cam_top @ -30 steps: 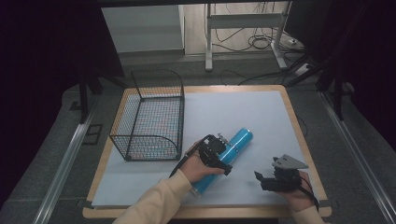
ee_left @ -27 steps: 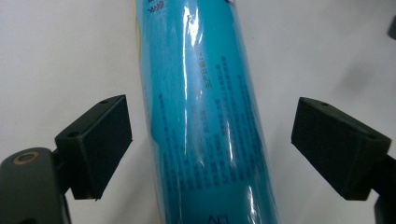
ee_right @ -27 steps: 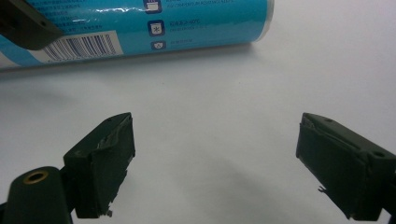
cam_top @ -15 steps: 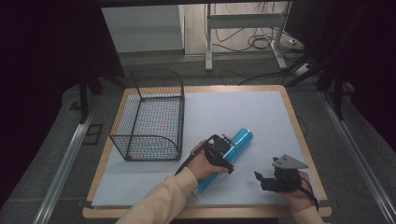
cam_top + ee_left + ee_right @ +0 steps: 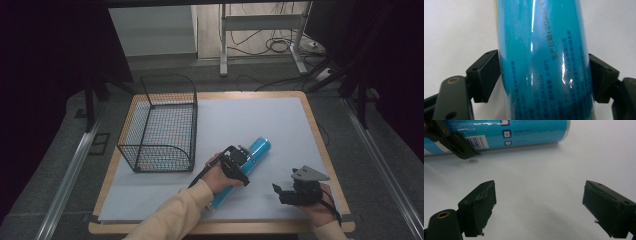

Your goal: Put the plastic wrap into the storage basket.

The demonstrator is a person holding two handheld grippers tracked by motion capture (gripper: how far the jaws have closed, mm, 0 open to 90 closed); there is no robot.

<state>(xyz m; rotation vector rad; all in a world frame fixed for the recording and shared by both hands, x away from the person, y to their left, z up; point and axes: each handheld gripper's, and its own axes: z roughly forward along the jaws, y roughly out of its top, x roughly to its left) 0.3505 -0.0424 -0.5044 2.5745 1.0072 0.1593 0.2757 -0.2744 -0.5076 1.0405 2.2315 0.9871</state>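
the blue canister (image 5: 250,160) was clamped by the left gripper (image 5: 541,80); right gripper (image 5: 539,207) fingers were held apart; slippage was risked by glossy wrap.

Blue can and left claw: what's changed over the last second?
Little. The left claw has settled lower over the blue can, and its jaws now press the can's sides. The can lies in the same spot on the white mat. The right claw, open, and the wire basket stayed put.
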